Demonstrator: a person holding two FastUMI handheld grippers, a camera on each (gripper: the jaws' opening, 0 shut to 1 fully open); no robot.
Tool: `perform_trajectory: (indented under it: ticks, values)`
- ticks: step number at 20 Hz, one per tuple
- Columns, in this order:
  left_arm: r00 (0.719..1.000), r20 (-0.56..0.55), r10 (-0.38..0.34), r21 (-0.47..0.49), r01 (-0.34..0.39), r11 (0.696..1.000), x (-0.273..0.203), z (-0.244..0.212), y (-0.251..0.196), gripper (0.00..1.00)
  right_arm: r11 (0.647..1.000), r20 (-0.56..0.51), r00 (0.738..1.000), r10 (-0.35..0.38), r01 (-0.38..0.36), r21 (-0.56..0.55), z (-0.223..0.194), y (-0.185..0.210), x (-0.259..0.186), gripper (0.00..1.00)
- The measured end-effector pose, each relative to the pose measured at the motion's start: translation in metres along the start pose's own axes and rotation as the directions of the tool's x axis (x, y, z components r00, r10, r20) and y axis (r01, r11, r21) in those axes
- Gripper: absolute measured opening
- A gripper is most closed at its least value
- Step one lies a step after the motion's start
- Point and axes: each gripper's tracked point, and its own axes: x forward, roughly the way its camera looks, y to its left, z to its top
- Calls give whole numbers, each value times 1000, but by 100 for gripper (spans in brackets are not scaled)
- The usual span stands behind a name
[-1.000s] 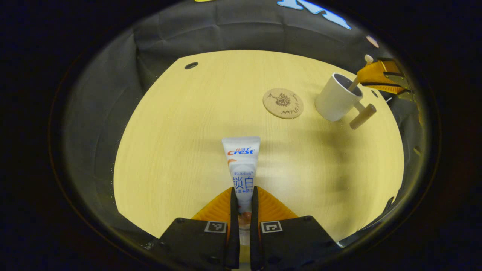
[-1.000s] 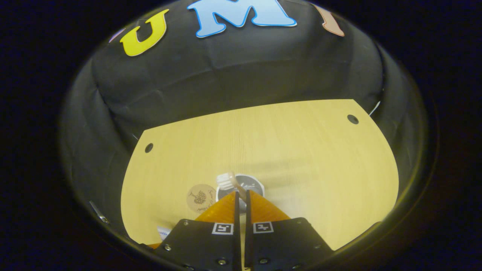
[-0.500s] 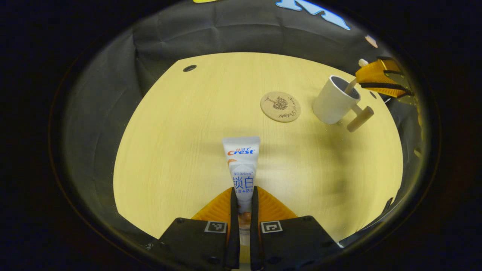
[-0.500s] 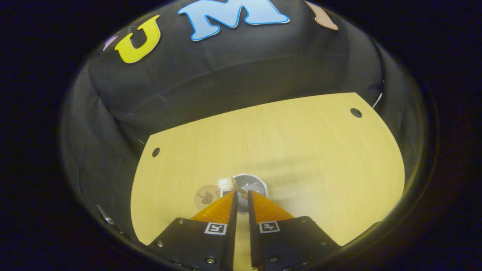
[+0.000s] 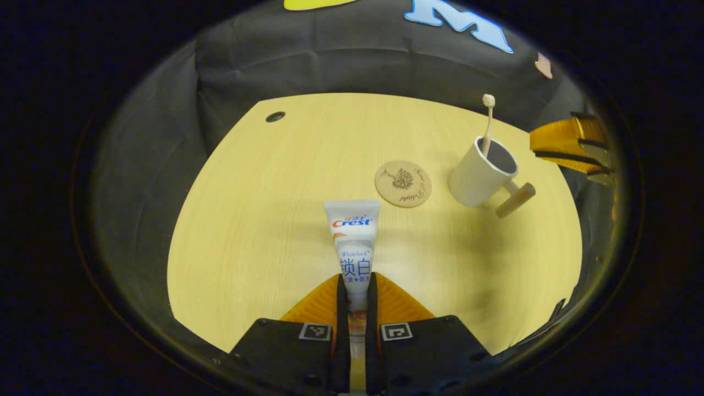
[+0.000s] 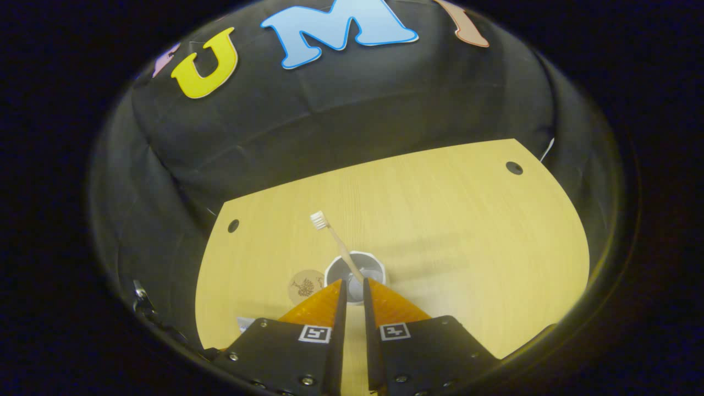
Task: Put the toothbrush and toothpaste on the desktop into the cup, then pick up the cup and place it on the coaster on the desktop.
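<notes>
My left gripper [image 5: 356, 279] is shut on the lower part of a white toothpaste tube [image 5: 352, 231], which points forward above the desktop. Farther right stands a white cup [image 5: 479, 177] with a wooden handle [image 5: 515, 199]. A toothbrush [image 5: 487, 122] leans in it, head up. The round cork coaster [image 5: 403, 183] lies just left of the cup. My right gripper [image 6: 352, 283] hovers above the cup [image 6: 355, 268], open, with nothing between its fingers. The toothbrush [image 6: 335, 242] stands free of it. From the left gripper view, the right gripper [image 5: 542, 151] is just right of the cup.
The light wooden desktop [image 5: 264, 220] has cable holes at its far corners [image 5: 275, 116] [image 6: 514, 168]. Black cloth walls close in on all sides. Bare wood spreads left of the coaster [image 6: 306, 286] and in front of the cup.
The right gripper let go of the toothbrush, which now stands in the cup, and drew back a little. The left gripper kept hold of the toothpaste and tilted slightly.
</notes>
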Motion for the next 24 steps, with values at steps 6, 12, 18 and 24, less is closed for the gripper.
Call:
perform_trajectory:
  ticks: [6,12,18,24]
  values:
    - [998,63,-28,9,27,1000,-5,47,-14,18,999,-11,1000,-16,17,51,-15,-21,-9,18]
    - [983,157,-100,-2,101,995,-22,114,-39,18,992,-20,998,-56,58,116,-30,-55,-19,18]
    - [945,276,-177,75,162,984,-33,173,-83,18,981,-21,997,-80,82,174,-44,-84,-27,18]
    - [901,355,-252,133,218,967,-38,209,-136,18,967,-37,995,-96,102,234,-63,-119,-33,18]
